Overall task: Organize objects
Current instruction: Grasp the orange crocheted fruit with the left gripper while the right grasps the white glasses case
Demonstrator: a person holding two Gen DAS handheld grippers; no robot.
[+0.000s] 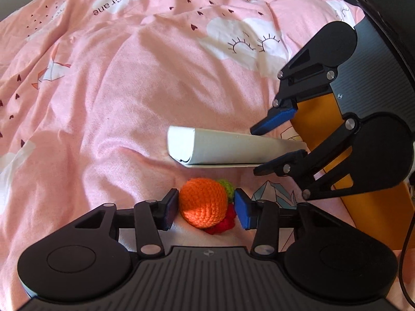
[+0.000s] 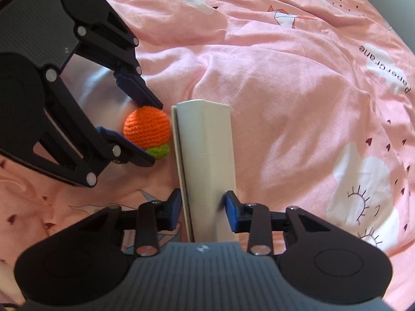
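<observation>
An orange crocheted ball (image 1: 202, 202) with green and red parts lies on the pink bedspread. My left gripper (image 1: 206, 208) stands around it, pads touching both sides. It also shows in the right wrist view (image 2: 146, 129) between the left gripper's fingers (image 2: 153, 134). A white book (image 1: 225, 146) lies beyond the ball, its far end between the right gripper's (image 1: 275, 146) pads. In the right wrist view my right gripper (image 2: 203, 212) is shut on the book (image 2: 207, 155), which points forward.
The pink bedspread (image 1: 103, 90) with cloud and crane prints fills both views, wrinkled. An orange panel (image 1: 319, 119) stands behind the right gripper in the left wrist view. A dark edge runs along the top right there.
</observation>
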